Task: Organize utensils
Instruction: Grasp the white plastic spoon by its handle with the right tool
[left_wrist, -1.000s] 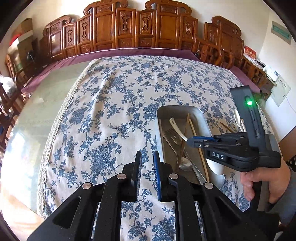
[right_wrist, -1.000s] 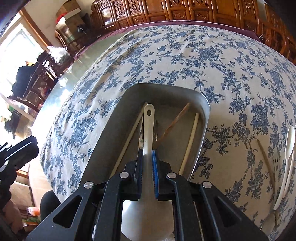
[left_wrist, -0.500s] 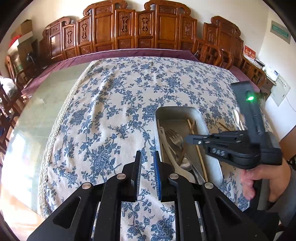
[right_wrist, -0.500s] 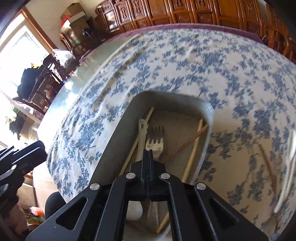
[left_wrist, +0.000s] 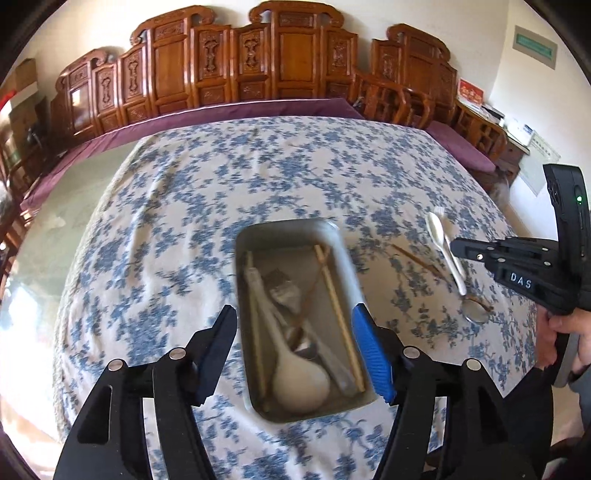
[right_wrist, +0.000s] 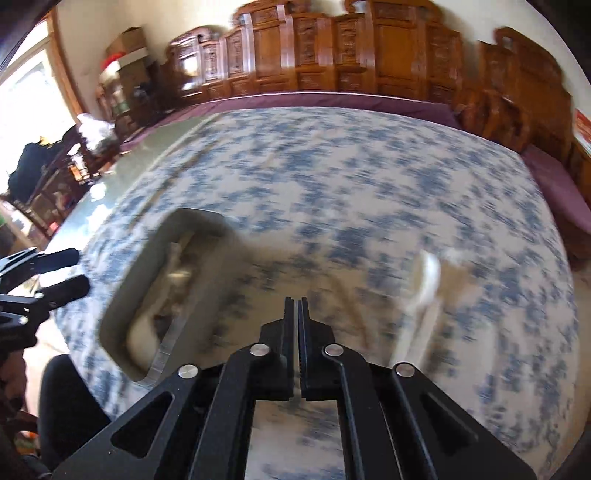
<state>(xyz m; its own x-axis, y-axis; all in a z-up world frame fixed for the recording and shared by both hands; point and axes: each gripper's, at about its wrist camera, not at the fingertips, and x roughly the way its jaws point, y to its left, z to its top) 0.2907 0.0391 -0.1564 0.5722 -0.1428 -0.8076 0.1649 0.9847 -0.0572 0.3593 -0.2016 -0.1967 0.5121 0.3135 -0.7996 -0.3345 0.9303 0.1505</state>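
**Tray half filled, loose cutlery waiting toward the table's right edge**

Left wrist view: the left gripper (left_wrist: 295, 334) is spread wide, its jaws standing either side of the metal tray (left_wrist: 341, 254) and holding nothing. The tray sits on the floral tablecloth (left_wrist: 177, 229) near the table's front edge, roughly mid-width. Inside lie a white ladle spoon (left_wrist: 295, 380), a fork (left_wrist: 284, 291), a pale chopstick (left_wrist: 338, 306) along the right wall and another along the left wall, plus a dark thin stick crossing them. To the right of the tray, apart from it and nearer the table's right edge, lie a white plastic spoon (left_wrist: 445, 247), a brown chopstick (left_wrist: 413, 256) and a metal spoon (left_wrist: 476, 312) whose bowl is the clearest part. The right gripper (left_wrist: 456, 248) hangs over these, pressed together and seemingly empty.

These loose pieces are probably light, stiff and thin. The plastic spoon looks smooth and may slip or pivot in a pinch; mid-handle seems the best hold. The chopstick lies flat on soft cloth, so the jaws would likely need to press into the fabric and close across its middle.

Right wrist view: heavy blur. The right gripper (right_wrist: 297, 306) shows its jaws closed on nothing, pointing at cloth between the tray (right_wrist: 162, 350) and a white smear, probably the plastic spoon (right_wrist: 428, 280). The left gripper (right_wrist: 66, 271) appears at the left border.
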